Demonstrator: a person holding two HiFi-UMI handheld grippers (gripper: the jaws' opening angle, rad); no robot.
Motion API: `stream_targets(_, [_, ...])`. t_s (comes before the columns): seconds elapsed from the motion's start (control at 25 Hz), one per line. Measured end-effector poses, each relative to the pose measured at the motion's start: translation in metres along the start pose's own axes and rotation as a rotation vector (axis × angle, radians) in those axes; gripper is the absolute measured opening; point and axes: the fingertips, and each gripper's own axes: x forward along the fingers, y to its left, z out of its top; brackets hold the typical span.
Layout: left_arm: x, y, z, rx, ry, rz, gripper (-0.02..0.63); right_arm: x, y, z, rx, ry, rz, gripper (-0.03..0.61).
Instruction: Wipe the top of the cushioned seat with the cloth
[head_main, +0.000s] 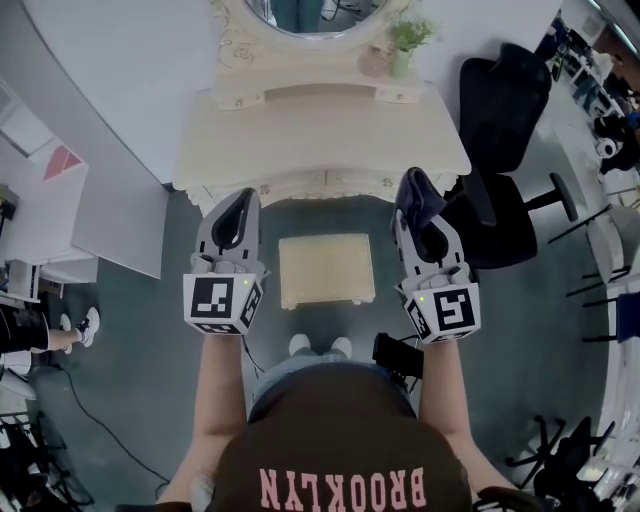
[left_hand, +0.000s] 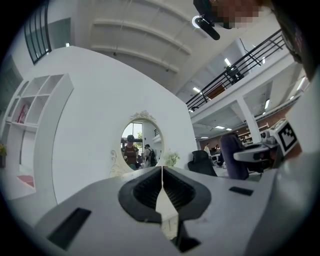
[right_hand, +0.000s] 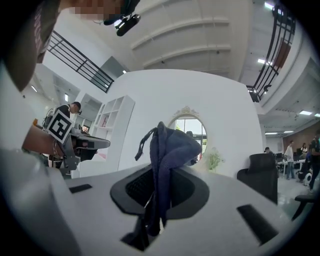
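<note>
Standing before a cream dressing table (head_main: 320, 125), the person holds one gripper in each hand, both raised and pointing toward the table.

1. Left gripper (head_main: 243, 198): in the left gripper view the two jaws are pressed together along a thin seam, with nothing between them.
2. Right gripper (right_hand: 159, 172): in the right gripper view the jaws are clamped on a dark blue cloth (right_hand: 169, 147). The cloth bunches up above the jaw tips, and a thin loose strand curls off its left side. In the head view the cloth sits as a dark wad at the front end of this gripper.
3. Cushioned seat (head_main: 326, 270): a small square cream stool on the dark floor, just in front of the table. In the head view it lies between the two grippers and below them. The cloth is held apart from the seat and does not touch it. Nothing lies on the seat top.
4. Surroundings: an oval mirror (head_main: 300, 12) stands at the back of the table, with a small potted plant (head_main: 405, 42) to its right. A black office chair (head_main: 500, 150) stands on the right gripper's side, near the table corner.
</note>
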Motion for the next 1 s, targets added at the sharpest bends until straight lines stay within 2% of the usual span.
stream_targets(0.48, [-0.009, 0.003, 0.011, 0.008, -0.015, 0.024, 0.008, 0.0, 0.007, 0.004, 0.023, -0.002, 0.008, 0.037])
stream_targets(1.0, [-0.01, -0.001, 0.004, 0.006, 0.008, -0.012, 0.008, -0.003, 0.017, 0.005, 0.009, 0.019, 0.014, 0.037])
